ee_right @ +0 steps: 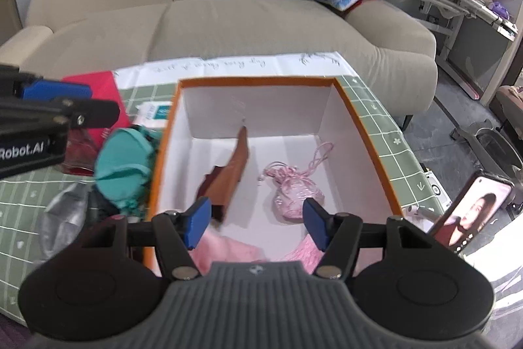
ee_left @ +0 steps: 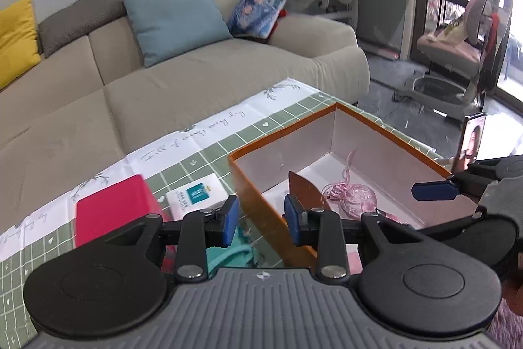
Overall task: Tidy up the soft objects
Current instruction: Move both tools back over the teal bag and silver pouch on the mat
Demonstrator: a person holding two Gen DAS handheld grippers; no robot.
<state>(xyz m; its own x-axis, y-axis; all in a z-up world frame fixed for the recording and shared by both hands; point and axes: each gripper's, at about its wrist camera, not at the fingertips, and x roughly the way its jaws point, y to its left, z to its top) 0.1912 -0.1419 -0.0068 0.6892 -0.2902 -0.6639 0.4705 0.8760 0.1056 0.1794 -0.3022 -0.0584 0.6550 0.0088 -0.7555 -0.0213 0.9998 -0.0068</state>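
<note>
Lying on the white floor of the orange box [ee_right: 366, 133], the pink drawstring pouch [ee_right: 295, 195] sits in the right-hand compartment, just right of the brown divider [ee_right: 233, 167], its cord trailing toward the far wall. A pink fabric piece [ee_right: 225, 251] lies at the near end of the box, directly beneath the right gripper [ee_right: 256, 224], whose jaws stand apart with nothing between them.

Outside the box, to its left on the green-checked surface [ee_right: 19, 195], a teal soft item [ee_right: 124, 165] lies bunched against the box wall, with something dark red [ee_right: 78, 149] beside it. I judge the teal piece the likeliest next pick. It lies left of the right jaws and just below and ahead of the left gripper [ee_left: 261, 218], so the left hand is nearer. Those jaws are also parted and empty, hovering over the near left wall of the box. The teal bundle's long axis seems to run roughly along the box's side, though folds make that uncertain.

Counted: one box, one divider, one pouch and one pink fabric inside; one teal item and one dark red item outside. Also one red flat case [ee_left: 114, 208], one white packet [ee_left: 196, 193], one phone [ee_right: 470, 215].
</note>
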